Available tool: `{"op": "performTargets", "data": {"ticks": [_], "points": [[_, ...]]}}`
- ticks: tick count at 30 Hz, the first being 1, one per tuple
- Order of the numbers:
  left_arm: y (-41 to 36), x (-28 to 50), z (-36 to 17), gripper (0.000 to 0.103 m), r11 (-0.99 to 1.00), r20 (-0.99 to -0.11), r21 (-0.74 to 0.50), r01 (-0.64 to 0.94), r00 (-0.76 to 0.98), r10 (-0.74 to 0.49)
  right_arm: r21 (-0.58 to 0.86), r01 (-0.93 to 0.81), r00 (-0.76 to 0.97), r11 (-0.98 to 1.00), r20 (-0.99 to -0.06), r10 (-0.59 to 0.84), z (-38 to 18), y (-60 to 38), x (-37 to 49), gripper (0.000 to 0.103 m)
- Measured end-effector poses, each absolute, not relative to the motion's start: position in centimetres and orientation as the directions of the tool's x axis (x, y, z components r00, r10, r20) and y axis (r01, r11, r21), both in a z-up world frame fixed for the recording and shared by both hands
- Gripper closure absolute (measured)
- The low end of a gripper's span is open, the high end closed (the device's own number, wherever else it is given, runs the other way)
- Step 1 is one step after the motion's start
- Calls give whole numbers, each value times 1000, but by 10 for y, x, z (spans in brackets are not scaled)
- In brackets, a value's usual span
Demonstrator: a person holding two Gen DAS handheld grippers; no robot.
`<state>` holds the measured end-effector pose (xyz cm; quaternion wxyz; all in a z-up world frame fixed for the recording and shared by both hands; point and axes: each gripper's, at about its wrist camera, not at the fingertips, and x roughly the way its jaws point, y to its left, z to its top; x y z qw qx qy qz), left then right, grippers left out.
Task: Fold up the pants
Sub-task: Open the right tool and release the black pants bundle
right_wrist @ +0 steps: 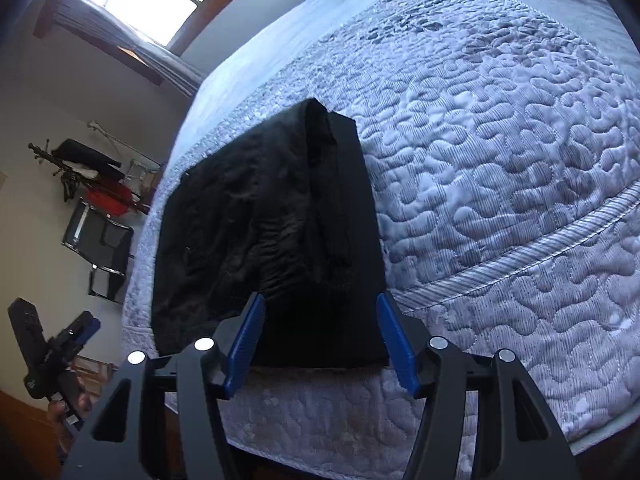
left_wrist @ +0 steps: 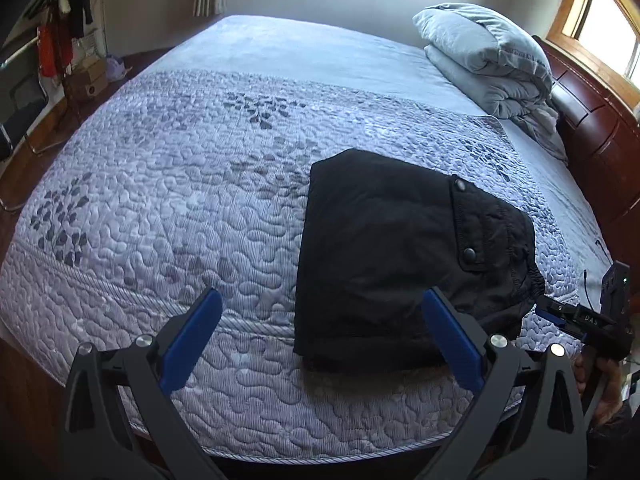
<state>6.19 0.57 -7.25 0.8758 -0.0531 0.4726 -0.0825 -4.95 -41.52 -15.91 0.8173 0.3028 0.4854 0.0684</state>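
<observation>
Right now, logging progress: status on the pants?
Left gripper open, empty. Right gripper open, empty. Black pants folded on the quilt. Nothing in the way.

left gripper (left_wrist: 322, 334) jaws spread wide, right gripper (right_wrist: 320, 334) jaws parted, both angled downward

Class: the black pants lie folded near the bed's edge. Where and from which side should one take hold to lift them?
Grip the pants at their near edge, coming from the bedside. In the right wrist view the stacked layers end there, level with the quilt border, so open jaws could likely close over all of them.
</observation>
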Motion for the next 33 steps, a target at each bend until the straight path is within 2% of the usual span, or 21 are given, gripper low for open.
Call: {"op": "performTargets", "data": {"ticks": [9, 11, 18, 21, 23, 25, 29, 33], "points": [[18, 76, -82, 3, 965, -824, -252, 77, 505, -256, 592, 176, 542, 787, -725, 425, -147, -425, -54, 43], [18, 83, -81, 3, 952, -825, -287, 105, 478, -301, 600, 171, 552, 782, -716, 428, -140, -431, -53, 39], [30, 98, -78, 3, 893, -785, -434, 122, 436, -441, 604, 170, 575, 779, -703, 419, -124, -451, -53, 38], [41, 104, -79, 3, 816, -718, -566, 118, 416, -558, 604, 171, 577, 779, -702, 418, -121, -457, -52, 36], [49, 110, -88, 3, 708, -637, -700, 95, 366, -678, 619, 165, 572, 768, -694, 436, -121, -460, -50, 27], [52, 119, -103, 3, 606, -569, -793, 65, 280, -774, 635, 156, 567, 757, -685, 457, -122, -461, -49, 26], [50, 130, -132, 3, 528, -518, -849, 24, 160, -840, 639, 147, 556, 755, -685, 471, -124, -460, -45, 26], [56, 136, -160, 3, 491, -493, -869, -55, 148, -857, 655, 150, 542, 741, -681, 492, -129, -459, -42, 26]]}}
